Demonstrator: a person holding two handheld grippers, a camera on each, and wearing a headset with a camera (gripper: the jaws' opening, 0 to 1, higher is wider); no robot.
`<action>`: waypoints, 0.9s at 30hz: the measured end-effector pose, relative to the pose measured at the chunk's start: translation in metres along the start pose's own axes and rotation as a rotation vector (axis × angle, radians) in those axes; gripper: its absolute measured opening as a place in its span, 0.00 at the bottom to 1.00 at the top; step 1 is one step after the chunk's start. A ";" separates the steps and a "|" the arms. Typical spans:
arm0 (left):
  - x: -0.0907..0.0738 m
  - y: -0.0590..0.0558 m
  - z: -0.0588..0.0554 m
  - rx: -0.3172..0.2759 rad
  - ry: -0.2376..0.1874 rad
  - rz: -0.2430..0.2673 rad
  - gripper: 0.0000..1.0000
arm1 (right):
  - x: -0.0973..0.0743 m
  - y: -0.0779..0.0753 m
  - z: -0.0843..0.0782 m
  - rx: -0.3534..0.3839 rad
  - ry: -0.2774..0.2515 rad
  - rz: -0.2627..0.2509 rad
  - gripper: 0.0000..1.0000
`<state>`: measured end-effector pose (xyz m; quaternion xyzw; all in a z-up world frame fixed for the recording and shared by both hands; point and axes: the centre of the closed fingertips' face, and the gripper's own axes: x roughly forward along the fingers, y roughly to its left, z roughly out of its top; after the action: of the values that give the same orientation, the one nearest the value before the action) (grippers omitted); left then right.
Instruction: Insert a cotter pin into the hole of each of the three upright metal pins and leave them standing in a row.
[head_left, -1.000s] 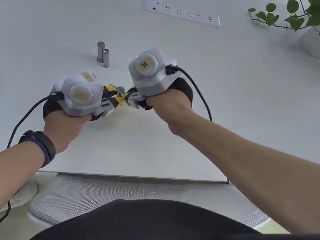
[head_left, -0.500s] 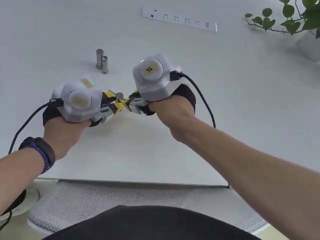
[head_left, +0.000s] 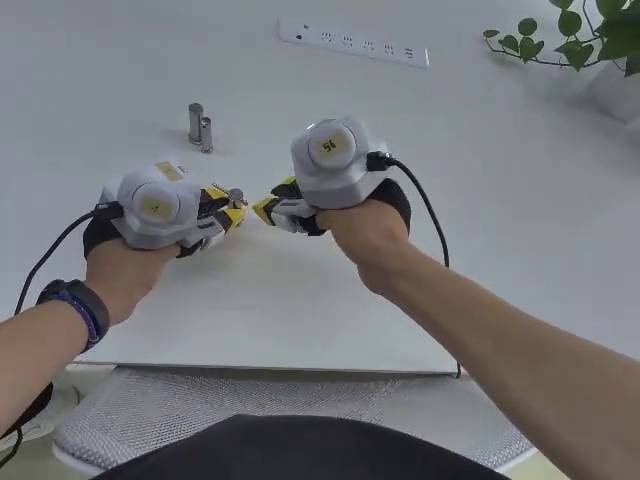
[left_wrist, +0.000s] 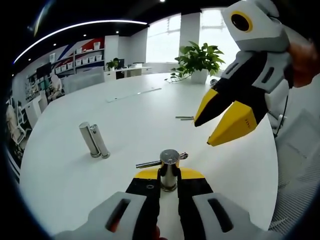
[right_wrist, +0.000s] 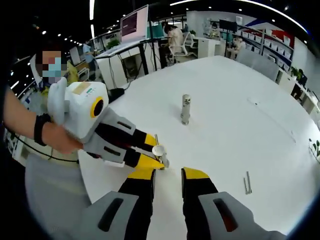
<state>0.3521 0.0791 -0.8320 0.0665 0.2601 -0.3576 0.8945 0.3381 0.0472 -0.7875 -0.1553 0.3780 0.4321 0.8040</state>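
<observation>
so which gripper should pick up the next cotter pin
Right. The right gripper is open and empty, with the spare cotter pins lying on its side; the left gripper is shut on the metal pin.

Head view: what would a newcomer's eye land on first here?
The grippers facing each other mid-frame: the left gripper clamps a metal pin with a cotter pin through its hole, while the right gripper stands open beside it. Farther back on the left, two more metal pins stand close together.

Glossy metal pin (left_wrist: 169, 172), matt white table (left_wrist: 150, 112).
</observation>
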 end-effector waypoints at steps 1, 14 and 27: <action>0.000 0.000 0.000 -0.001 0.000 0.000 0.10 | -0.001 -0.001 0.000 0.002 -0.004 0.000 0.23; 0.000 0.000 0.000 -0.003 0.000 0.000 0.10 | -0.022 -0.003 0.006 -0.001 -0.126 -0.004 0.30; -0.001 0.000 0.001 -0.009 0.000 0.003 0.10 | -0.042 -0.012 -0.007 0.051 -0.186 -0.021 0.36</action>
<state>0.3521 0.0792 -0.8308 0.0628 0.2614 -0.3548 0.8954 0.3302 0.0121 -0.7623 -0.0979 0.3108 0.4266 0.8437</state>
